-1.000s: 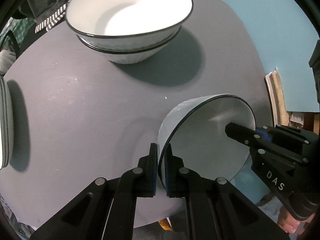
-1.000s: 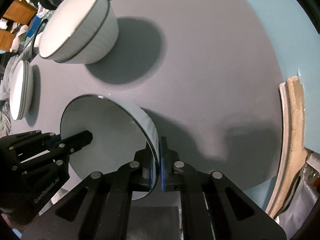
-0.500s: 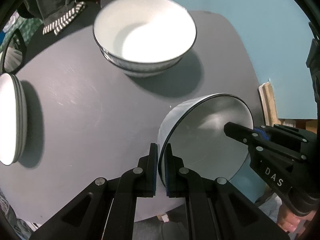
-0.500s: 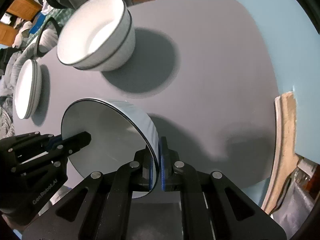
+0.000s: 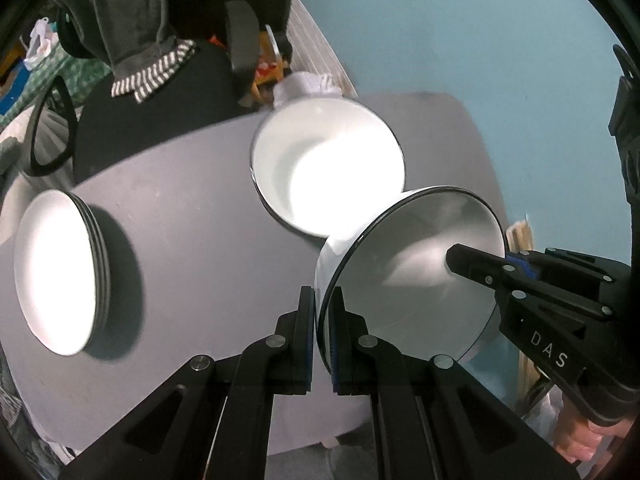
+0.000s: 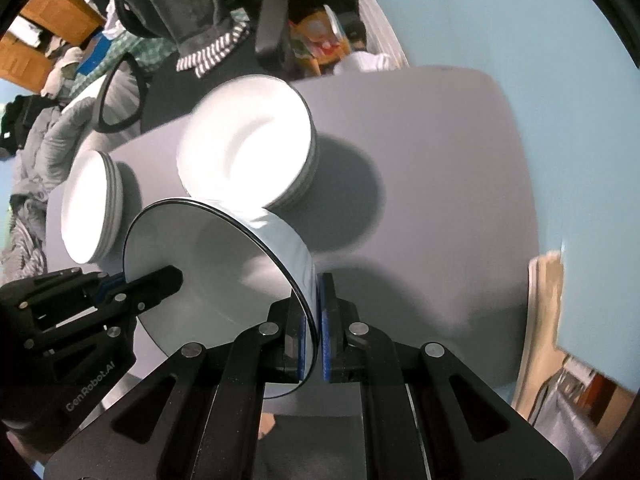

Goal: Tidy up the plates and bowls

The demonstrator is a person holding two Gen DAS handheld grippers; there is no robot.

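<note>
Both grippers hold one white bowl with a black rim [image 5: 416,280], lifted above the grey table [image 5: 180,208]. My left gripper [image 5: 322,344] is shut on the bowl's near rim. My right gripper [image 6: 314,340] is shut on the opposite rim of the same bowl [image 6: 224,276]. A stack of white bowls [image 5: 326,176] stands on the table just beyond the held bowl; it also shows in the right wrist view [image 6: 244,148]. A stack of white plates [image 5: 60,268] sits at the table's left, also seen in the right wrist view [image 6: 94,204].
A dark chair with clothes draped on it [image 5: 160,60] stands behind the table. A blue wall [image 5: 460,40] is at the right. A wooden board [image 6: 540,320] leans by the table's right edge.
Both grippers have risen with the bowl, so the table looks farther away. The bowl stack and plate stack now sit closer to the middle of the views.
</note>
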